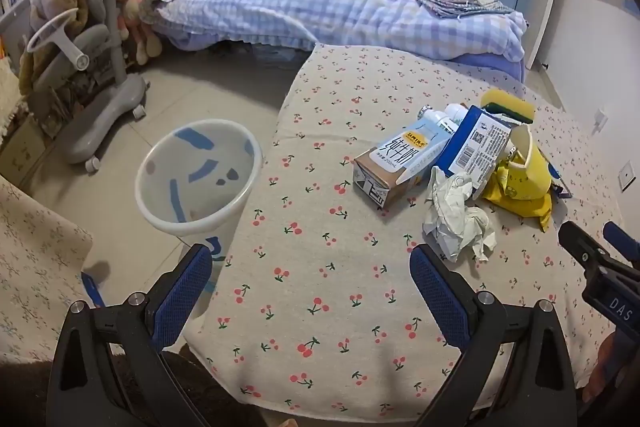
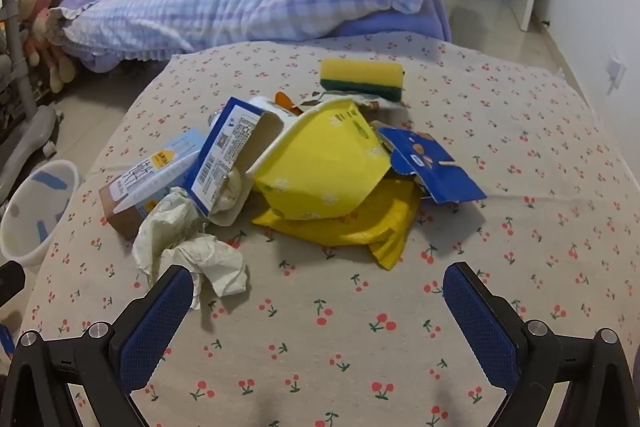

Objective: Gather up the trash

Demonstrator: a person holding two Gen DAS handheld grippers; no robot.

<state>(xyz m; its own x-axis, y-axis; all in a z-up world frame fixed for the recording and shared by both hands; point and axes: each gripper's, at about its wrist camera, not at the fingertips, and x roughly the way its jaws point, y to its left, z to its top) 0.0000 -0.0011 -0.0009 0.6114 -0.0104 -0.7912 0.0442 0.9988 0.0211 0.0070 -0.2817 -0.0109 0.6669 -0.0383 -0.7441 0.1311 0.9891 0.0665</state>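
Note:
A pile of trash lies on the cherry-print table (image 2: 360,347): crumpled white paper (image 2: 188,247), a milk carton (image 2: 148,179), a blue-and-white box (image 2: 228,155), a yellow cup (image 2: 320,171) on a yellow bag (image 2: 360,223), torn blue cardboard (image 2: 432,163) and a yellow-green sponge (image 2: 362,79). My right gripper (image 2: 316,291) is open and empty, just short of the pile. My left gripper (image 1: 310,267) is open and empty over the table's left edge (image 1: 248,211), left of the paper (image 1: 456,223) and near the carton (image 1: 396,163). A white bin (image 1: 196,175) stands on the floor beside the table.
A bed with a checked quilt (image 1: 320,3) lies behind the table. A grey wheeled chair (image 1: 88,67) with plush toys stands at the far left on the tiled floor. Another cloth-covered surface (image 1: 36,267) is at the near left. The right gripper's tip (image 1: 588,255) shows at the right.

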